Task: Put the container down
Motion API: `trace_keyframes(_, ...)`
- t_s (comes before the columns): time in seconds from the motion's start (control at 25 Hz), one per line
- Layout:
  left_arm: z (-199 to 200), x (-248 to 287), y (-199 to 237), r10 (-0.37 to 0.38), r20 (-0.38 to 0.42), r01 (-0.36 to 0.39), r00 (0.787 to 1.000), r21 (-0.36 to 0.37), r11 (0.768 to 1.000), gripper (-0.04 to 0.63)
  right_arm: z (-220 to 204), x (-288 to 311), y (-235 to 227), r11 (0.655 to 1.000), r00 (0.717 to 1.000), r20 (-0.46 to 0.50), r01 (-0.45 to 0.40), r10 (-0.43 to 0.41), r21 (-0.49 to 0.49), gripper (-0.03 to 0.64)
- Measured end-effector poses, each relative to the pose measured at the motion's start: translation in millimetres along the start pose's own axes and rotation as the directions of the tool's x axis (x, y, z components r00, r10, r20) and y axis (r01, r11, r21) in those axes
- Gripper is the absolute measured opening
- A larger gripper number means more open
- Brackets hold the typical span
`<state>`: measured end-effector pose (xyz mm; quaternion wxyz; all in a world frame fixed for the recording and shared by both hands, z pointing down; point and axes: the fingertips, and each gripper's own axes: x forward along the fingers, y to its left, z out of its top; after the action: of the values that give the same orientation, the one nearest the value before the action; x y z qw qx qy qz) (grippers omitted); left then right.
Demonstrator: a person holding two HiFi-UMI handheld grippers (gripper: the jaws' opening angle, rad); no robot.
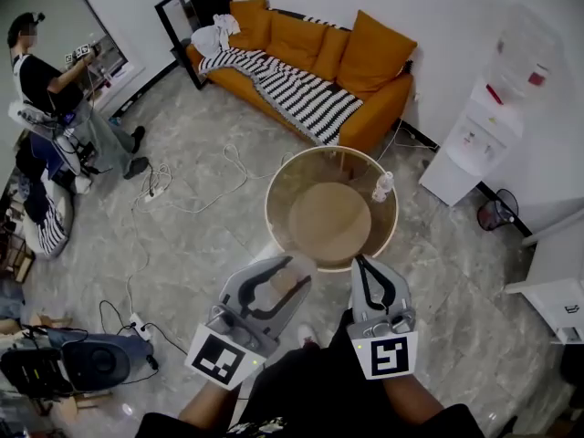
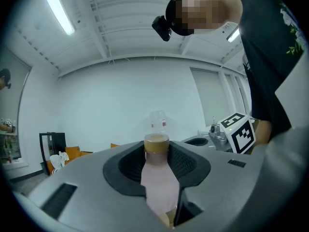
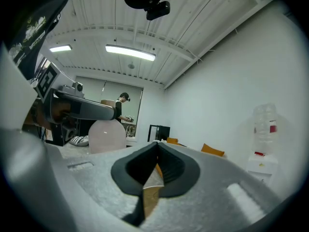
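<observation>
The container [image 1: 288,280] is a pale pink bottle with a tan cap. My left gripper [image 1: 294,268] is shut on it, low in the head view at the near rim of the round glass-topped table [image 1: 277,179]. In the left gripper view the container [image 2: 158,182] stands between the jaws, its cap at the fingertips. Right of it my right gripper [image 1: 359,263] is shut, its tips touching with nothing between them. From the right gripper view the container [image 3: 106,136] shows at the left, under the left gripper [image 3: 82,109].
A small clear bottle [image 1: 382,187] stands on the table's right side. Beyond the table is an orange sofa [image 1: 310,57] with a striped blanket. A water dispenser [image 1: 488,117] stands at the right wall, cables [image 1: 182,185] lie on the floor, and a person [image 1: 55,94] is at the far left.
</observation>
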<state>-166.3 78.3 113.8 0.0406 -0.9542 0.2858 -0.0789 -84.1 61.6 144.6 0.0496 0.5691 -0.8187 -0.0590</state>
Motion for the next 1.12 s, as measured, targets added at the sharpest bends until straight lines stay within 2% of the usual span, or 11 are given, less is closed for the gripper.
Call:
trace_keyframes(0.28, 13.6, 64.8, 19.0, 0.046, -0.006, -0.046, 0.999, -0.033, 0.998, 0.147, 0.6, 35.0, -60.1, 0.999, 0.999, 0.016, -0.049, 0.049, -0.015, -0.005)
trace_keyframes(0.52, 26.1, 118.9, 23.8, 0.085, -0.008, -0.085, 0.996, -0.029, 0.996, 0.148, -2.0, 53.8, -111.8, 0.996, 0.996, 0.023, -0.086, 0.086, 0.005, -0.005)
trace_keyframes(0.76, 26.8, 154.7, 33.8, 0.155, -0.008, -0.155, 0.988, -0.025, 0.988, 0.147, -10.9, 73.7, -137.8, 0.987, 0.987, 0.023, -0.160, 0.160, 0.005, -0.005)
trace_keyframes(0.88, 18.8, 167.7, 41.6, 0.153, -0.031, -0.153, 0.988, -0.005, 0.988, 0.147, -13.3, 89.9, -146.2, 0.986, 0.985, 0.045, -0.165, 0.165, 0.008, -0.003)
trace_keyframes(1.0, 11.2, 177.3, 52.7, 0.146, -0.037, -0.148, 0.989, -0.041, 0.988, 0.147, -18.1, 104.2, -148.1, 0.987, 0.986, 0.040, -0.160, 0.159, 0.021, -0.004)
trace_keyframes(1.12, 3.1, 182.5, 68.4, 0.105, -0.035, -0.107, 0.994, -0.051, 0.993, 0.147, -26.1, 124.8, -142.5, 0.989, 0.990, 0.005, -0.143, 0.143, 0.034, -0.005)
